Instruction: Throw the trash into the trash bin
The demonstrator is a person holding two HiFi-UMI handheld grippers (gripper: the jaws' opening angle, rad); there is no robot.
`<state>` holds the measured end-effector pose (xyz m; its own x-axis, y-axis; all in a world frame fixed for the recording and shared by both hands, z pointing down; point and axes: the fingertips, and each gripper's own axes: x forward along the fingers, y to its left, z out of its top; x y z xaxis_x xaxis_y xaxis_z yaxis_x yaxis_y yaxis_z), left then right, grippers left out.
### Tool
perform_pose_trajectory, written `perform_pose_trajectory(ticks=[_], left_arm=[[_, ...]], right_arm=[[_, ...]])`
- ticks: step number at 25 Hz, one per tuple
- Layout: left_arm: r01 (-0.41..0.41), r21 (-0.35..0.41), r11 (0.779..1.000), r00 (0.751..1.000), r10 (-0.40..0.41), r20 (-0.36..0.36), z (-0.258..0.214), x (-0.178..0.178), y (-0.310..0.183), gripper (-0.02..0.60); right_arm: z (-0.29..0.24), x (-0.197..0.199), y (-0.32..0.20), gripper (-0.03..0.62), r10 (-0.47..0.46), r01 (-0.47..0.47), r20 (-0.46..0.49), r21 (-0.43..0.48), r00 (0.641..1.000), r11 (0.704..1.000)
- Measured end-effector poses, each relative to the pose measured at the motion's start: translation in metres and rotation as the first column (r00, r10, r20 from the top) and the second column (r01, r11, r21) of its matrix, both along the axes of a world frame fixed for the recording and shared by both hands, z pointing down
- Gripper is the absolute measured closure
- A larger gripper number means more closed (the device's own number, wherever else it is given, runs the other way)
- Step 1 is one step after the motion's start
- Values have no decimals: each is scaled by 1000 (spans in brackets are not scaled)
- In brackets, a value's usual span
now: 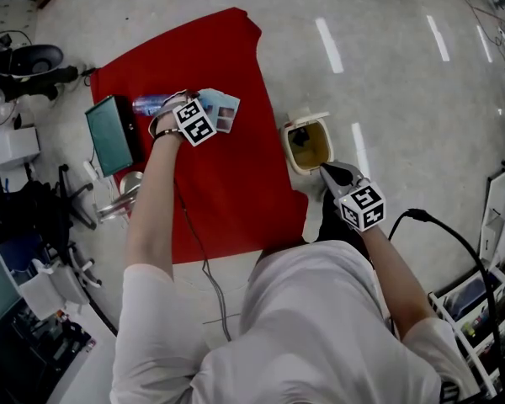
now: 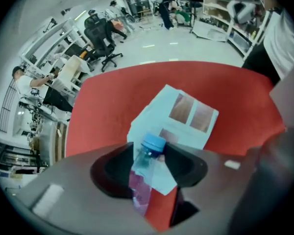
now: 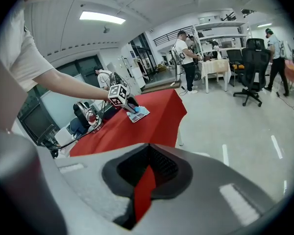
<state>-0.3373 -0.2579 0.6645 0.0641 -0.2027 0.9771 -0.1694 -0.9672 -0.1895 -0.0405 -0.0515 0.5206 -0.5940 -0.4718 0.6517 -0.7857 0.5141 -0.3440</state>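
Note:
A clear plastic bottle (image 2: 143, 173) with a blue cap lies on the red cloth (image 1: 227, 183), its cap end over a light blue paper sheet (image 2: 186, 116). My left gripper (image 2: 149, 155) points steeply down over it with the bottle's neck between its jaws. They stand wider than the bottle, so it is open. In the head view the bottle (image 1: 149, 105) and the paper (image 1: 223, 110) lie on either side of the left gripper (image 1: 181, 106). A cream trash bin (image 1: 296, 168) with its lid up stands on the floor. Beside it my right gripper (image 1: 328, 169) is shut and empty.
A green-faced device (image 1: 109, 133) and a glass vessel (image 1: 128, 190) sit at the cloth's left edge. A black cable (image 1: 442, 225) loops on the floor near a white rack (image 1: 488, 310). Office chairs and people fill the room behind.

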Motion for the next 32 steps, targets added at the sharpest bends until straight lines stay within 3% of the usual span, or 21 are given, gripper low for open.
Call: perform_pose_trajectory(ticks=[4, 15, 24, 32], left_arm=[[-34, 30, 999, 999, 33, 16, 2, 1, 1, 433], [64, 167, 984, 989, -41, -139, -66, 27, 25, 436], [167, 177, 970, 960, -119, -252, -106, 53, 57, 436], [258, 187, 948, 925, -187, -330, -142, 83, 87, 436]], right_arm=[[3, 5, -1, 592, 28, -28, 16, -8, 999, 1000], [-18, 2, 0, 592, 20, -21, 37, 36, 999, 999], [-27, -1, 13, 592, -11, 7, 53, 76, 999, 997], [-29, 18, 30, 592, -33, 27, 66, 92, 997, 995]])
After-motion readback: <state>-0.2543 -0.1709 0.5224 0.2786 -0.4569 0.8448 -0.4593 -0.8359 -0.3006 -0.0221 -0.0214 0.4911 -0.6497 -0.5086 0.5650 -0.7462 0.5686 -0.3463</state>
